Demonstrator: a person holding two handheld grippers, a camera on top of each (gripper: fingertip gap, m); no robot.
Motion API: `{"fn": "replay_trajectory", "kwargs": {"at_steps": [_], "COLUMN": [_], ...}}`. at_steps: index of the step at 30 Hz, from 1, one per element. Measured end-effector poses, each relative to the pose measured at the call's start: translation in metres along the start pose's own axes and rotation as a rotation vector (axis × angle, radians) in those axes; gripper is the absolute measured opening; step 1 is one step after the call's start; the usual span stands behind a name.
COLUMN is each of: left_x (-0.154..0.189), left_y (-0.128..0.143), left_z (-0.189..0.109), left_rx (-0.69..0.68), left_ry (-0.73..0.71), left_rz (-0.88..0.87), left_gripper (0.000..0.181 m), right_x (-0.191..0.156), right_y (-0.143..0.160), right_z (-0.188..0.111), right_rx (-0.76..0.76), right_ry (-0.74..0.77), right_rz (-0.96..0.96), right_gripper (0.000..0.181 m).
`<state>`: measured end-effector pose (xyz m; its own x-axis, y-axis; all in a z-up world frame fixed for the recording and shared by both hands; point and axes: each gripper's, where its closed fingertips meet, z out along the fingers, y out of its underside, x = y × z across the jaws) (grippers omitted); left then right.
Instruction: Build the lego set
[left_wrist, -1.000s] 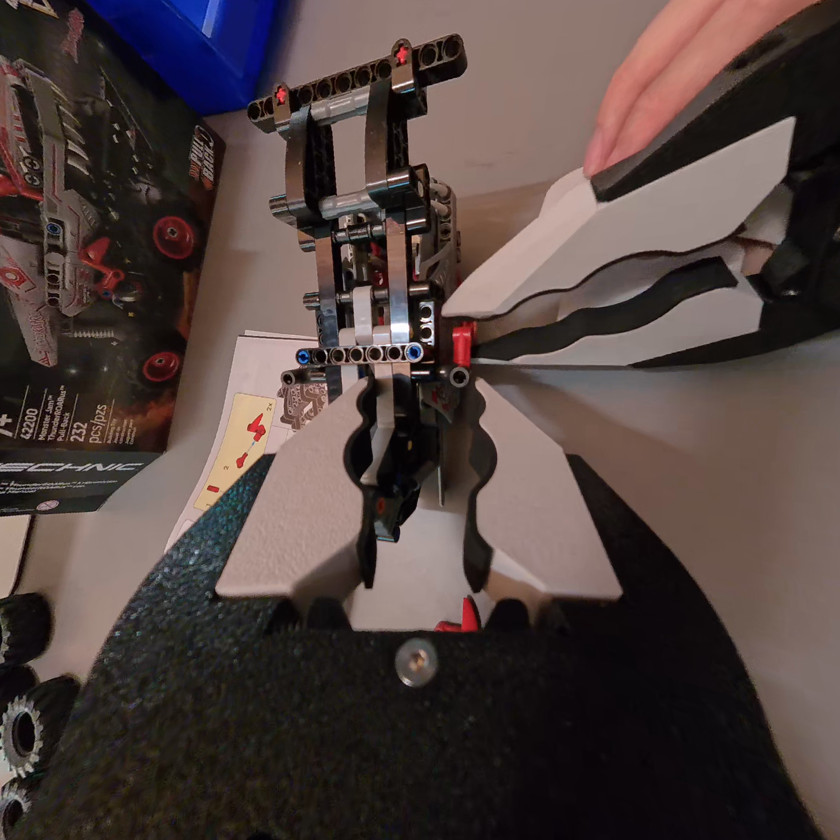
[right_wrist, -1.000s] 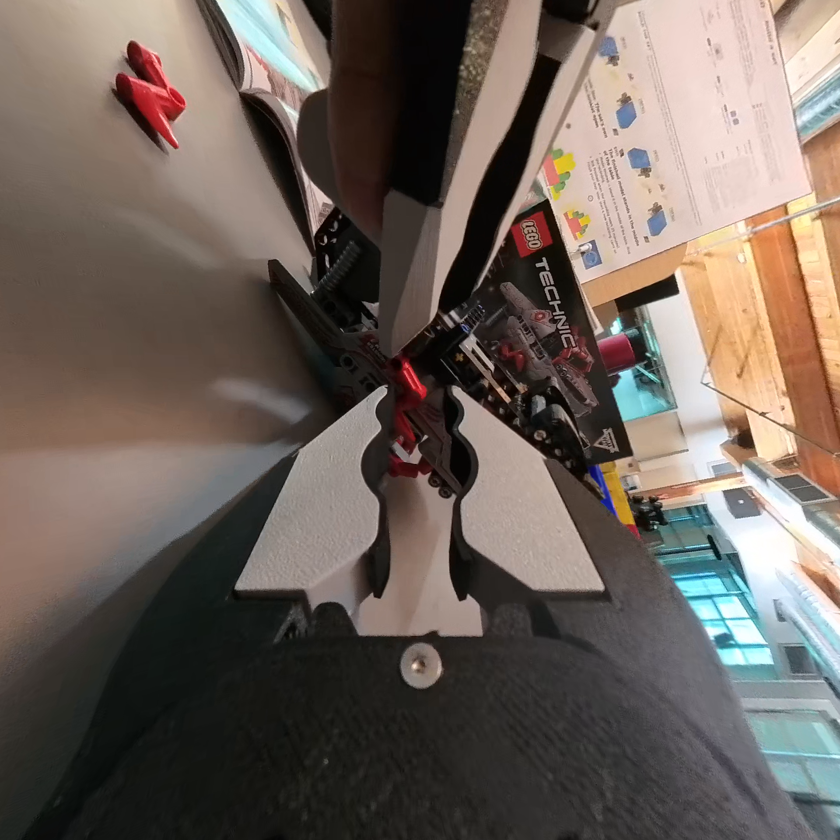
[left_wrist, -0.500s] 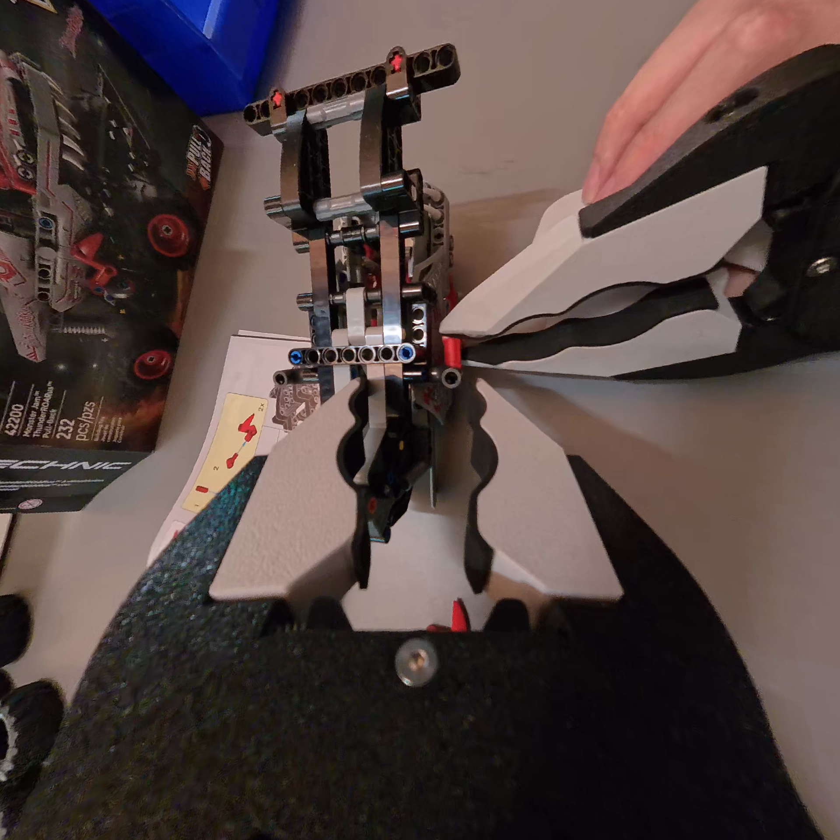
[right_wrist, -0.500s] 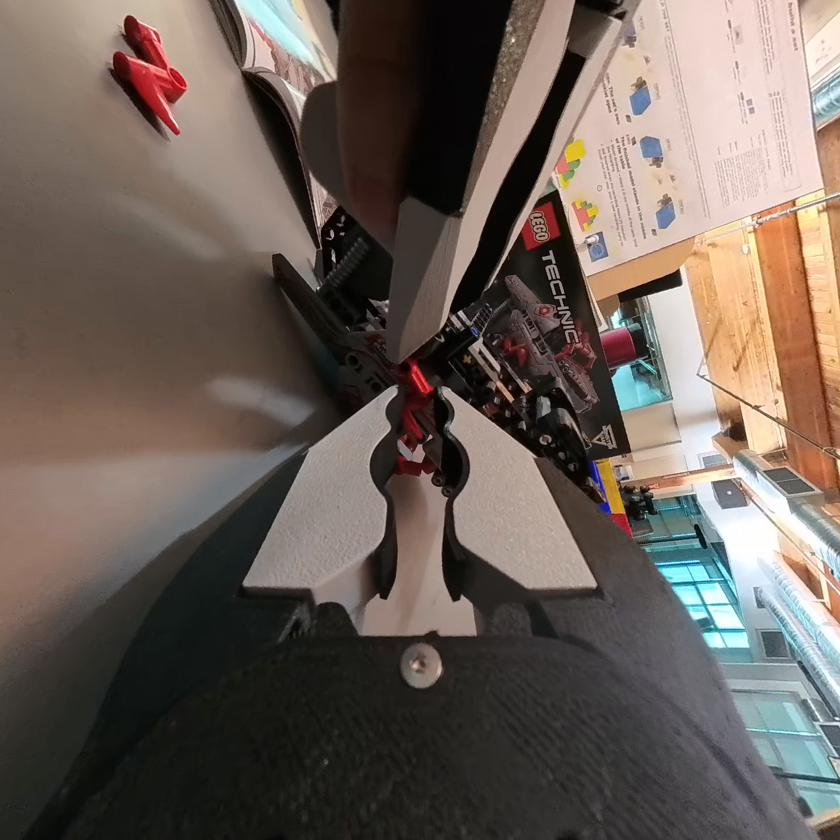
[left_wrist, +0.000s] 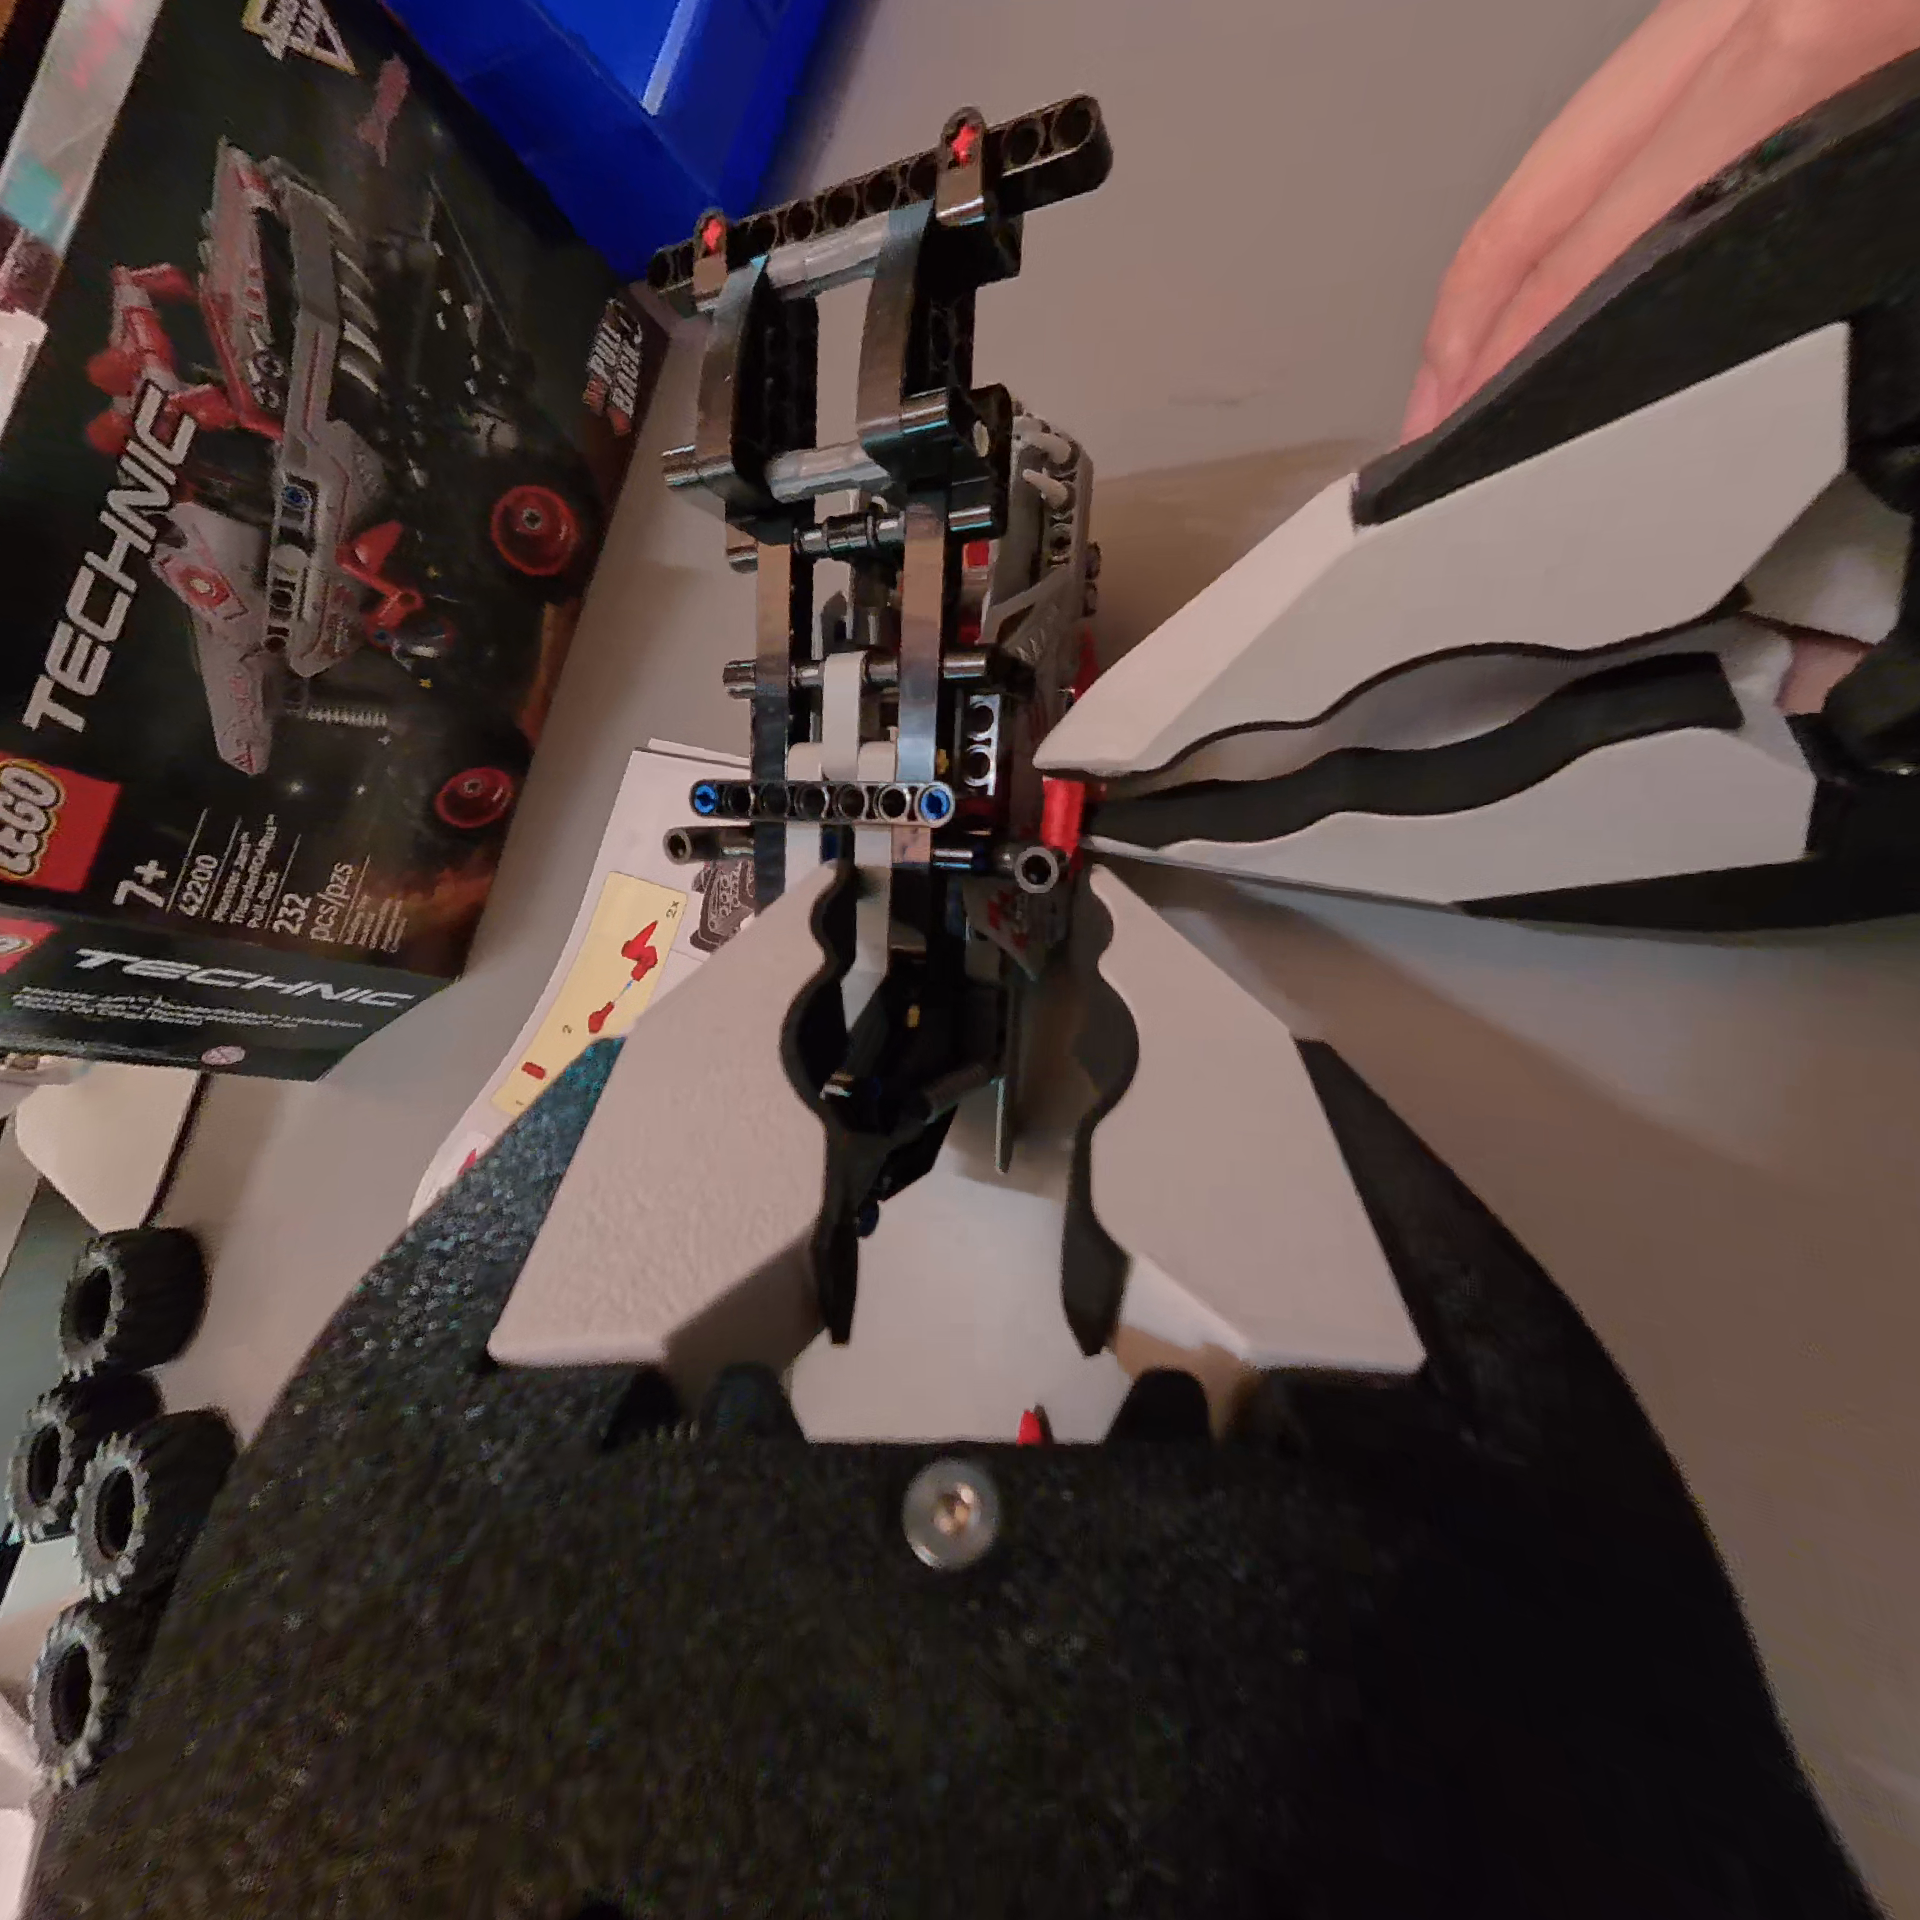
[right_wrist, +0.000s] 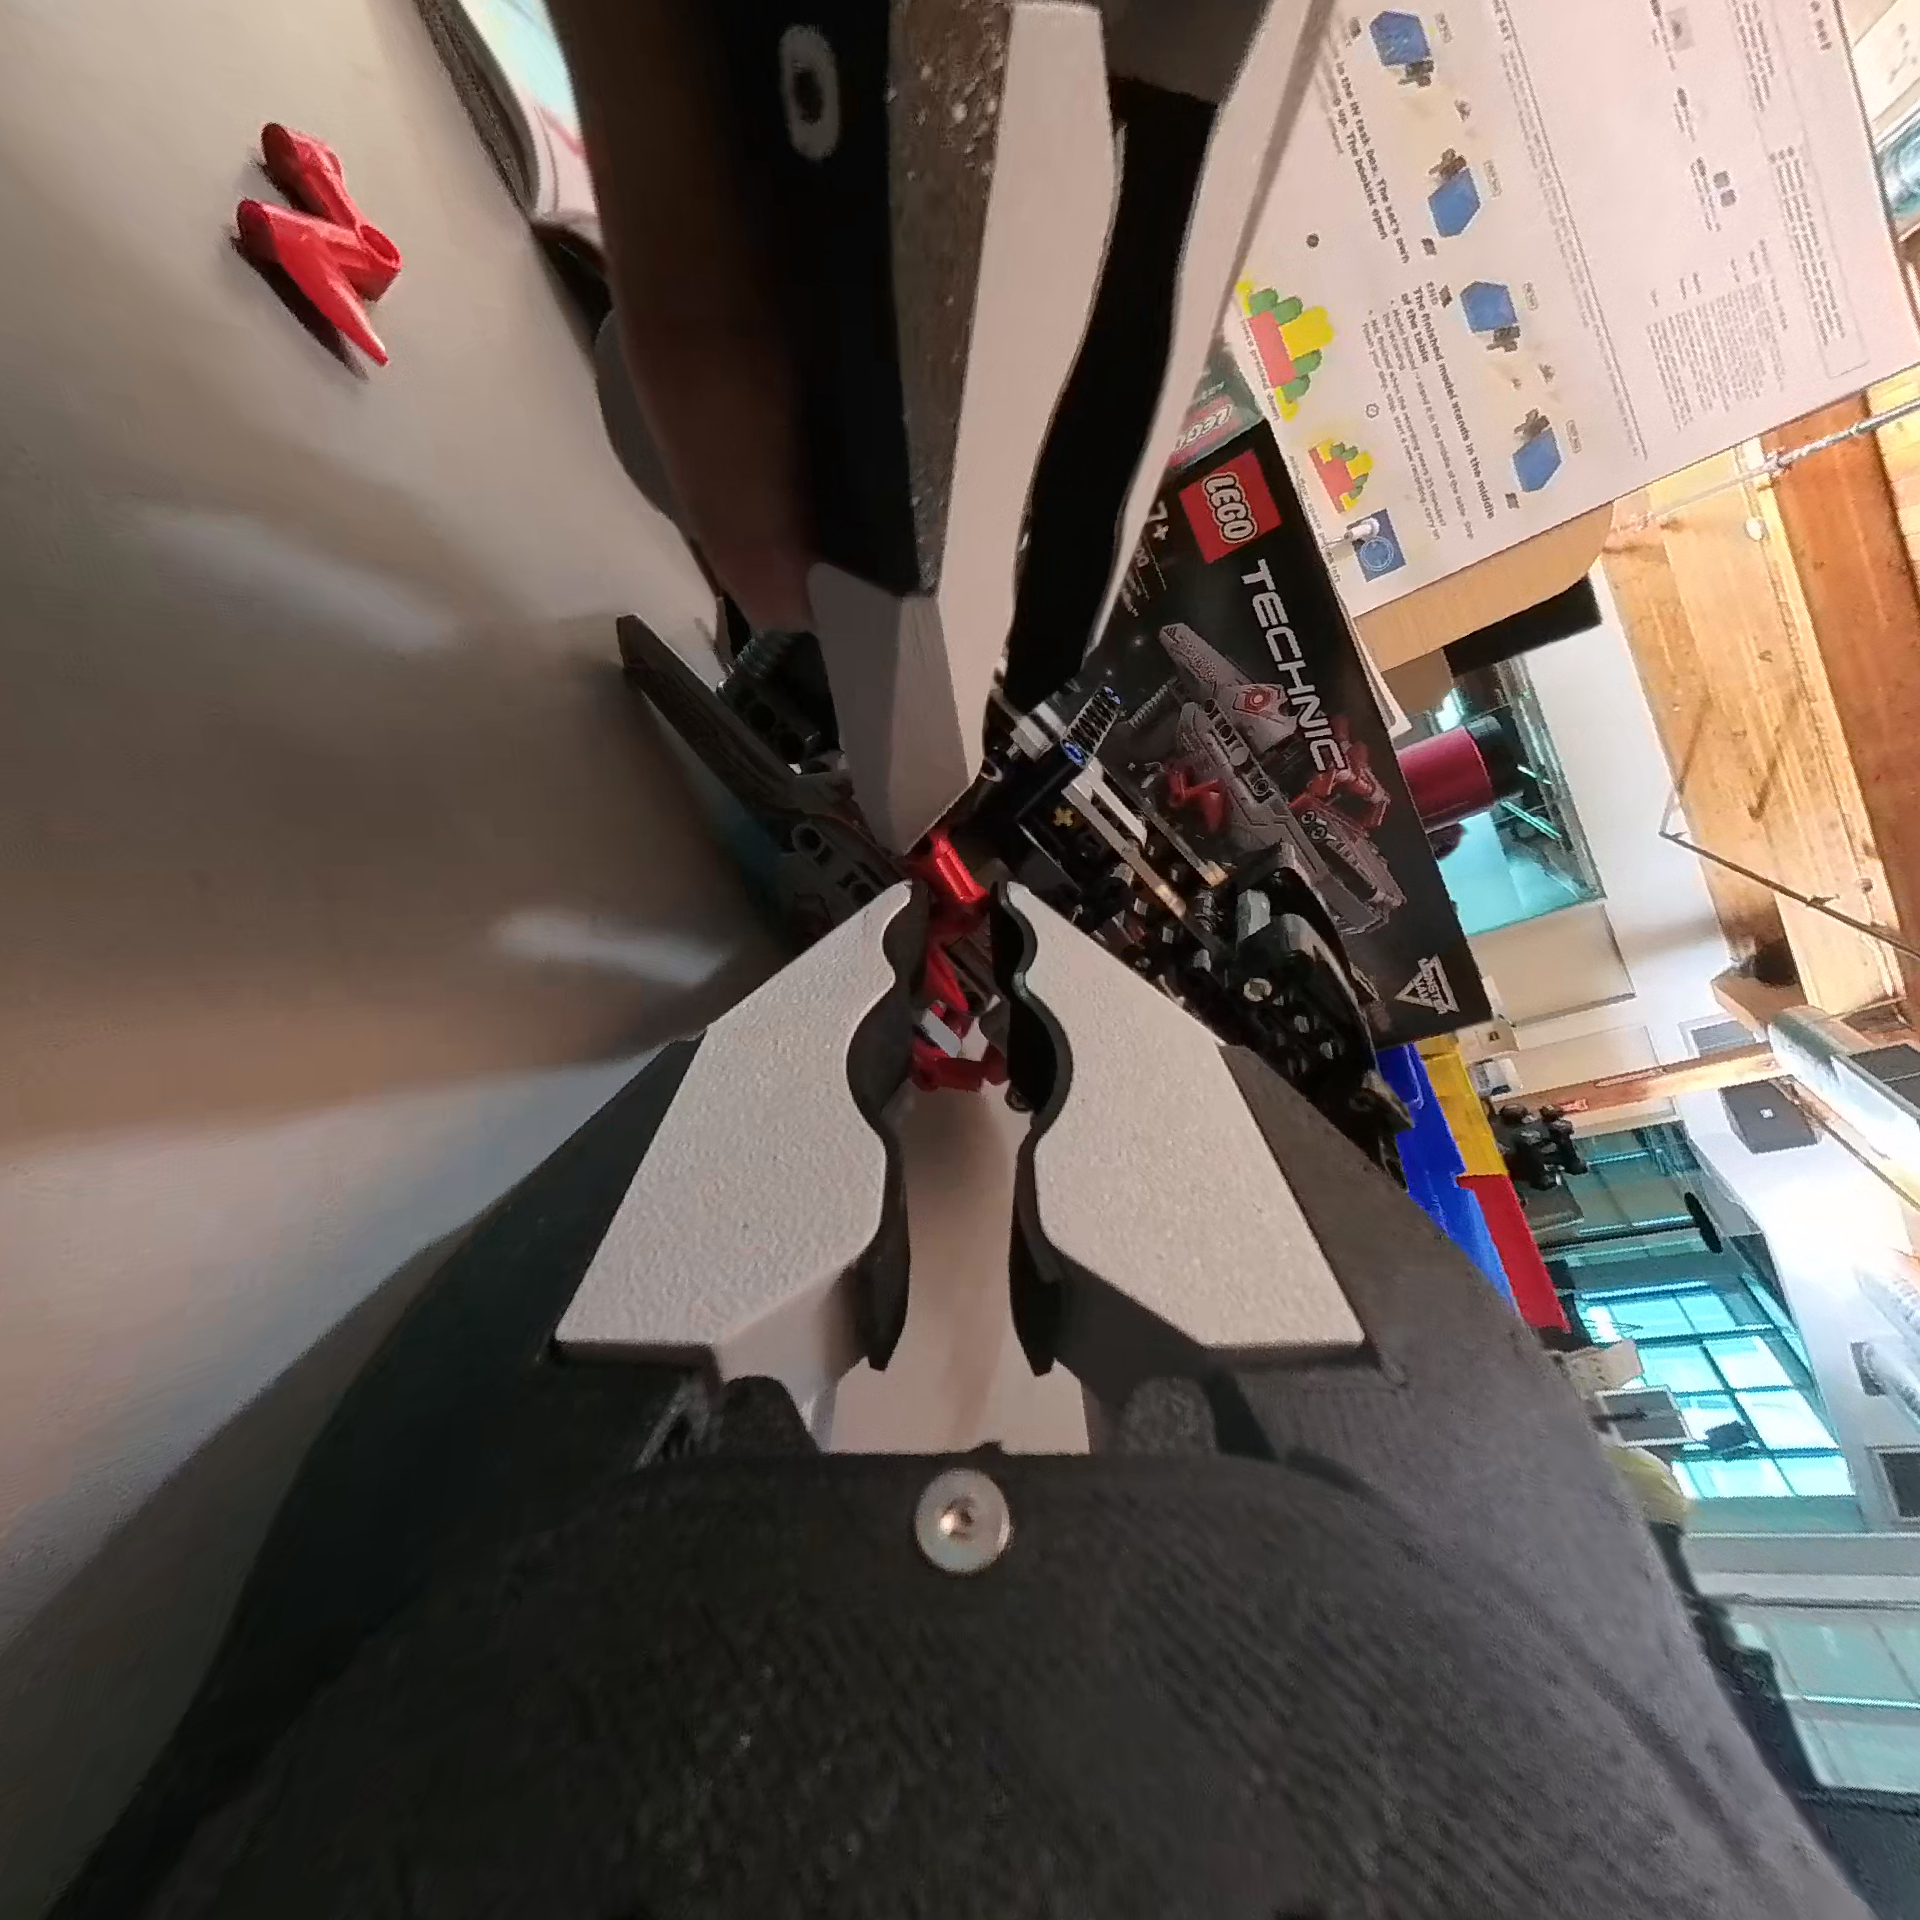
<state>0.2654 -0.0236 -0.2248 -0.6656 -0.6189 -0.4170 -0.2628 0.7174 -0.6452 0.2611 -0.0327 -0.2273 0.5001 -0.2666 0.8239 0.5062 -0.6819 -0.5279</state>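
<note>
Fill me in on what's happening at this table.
A person is assembling a black-and-grey Technic vehicle chassis with two handheld grippers. The left gripper clamps the chassis upright over the grey table. The right gripper, jaws nearly closed, pinches a small red piece against the chassis side. Four black rubber tyres wait nearby.

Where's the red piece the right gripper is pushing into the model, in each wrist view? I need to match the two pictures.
Left wrist view: the red piece sits right of centre, at the right gripper tips, against the model.
Right wrist view: the red piece is at centre, between this gripper's fingertips.
Shared landmark: the set's box.
</note>
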Motion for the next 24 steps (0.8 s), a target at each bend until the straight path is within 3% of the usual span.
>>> {"fn": "replay_trajectory", "kwargs": {"at_steps": [14,24], "left_x": [-0.0022,-0.0021], "left_y": [0.0005,0.0006], "left_z": [0.0009,0.0008], "left_rx": [-0.005,0.004], "left_ry": [0.009,0.016], "left_rz": [0.008,0.024], "left_gripper": [0.036,0.036], "right_x": [0.0086,0.0046], "right_y": [-0.0049,0.003], "right_z": [-0.0094,-0.0037], "right_rx": [0.122,0.055], "right_ry": [-0.084,-0.075], "right_rz": [0.246,0.206], "right_gripper": [0.015,0.012]}}
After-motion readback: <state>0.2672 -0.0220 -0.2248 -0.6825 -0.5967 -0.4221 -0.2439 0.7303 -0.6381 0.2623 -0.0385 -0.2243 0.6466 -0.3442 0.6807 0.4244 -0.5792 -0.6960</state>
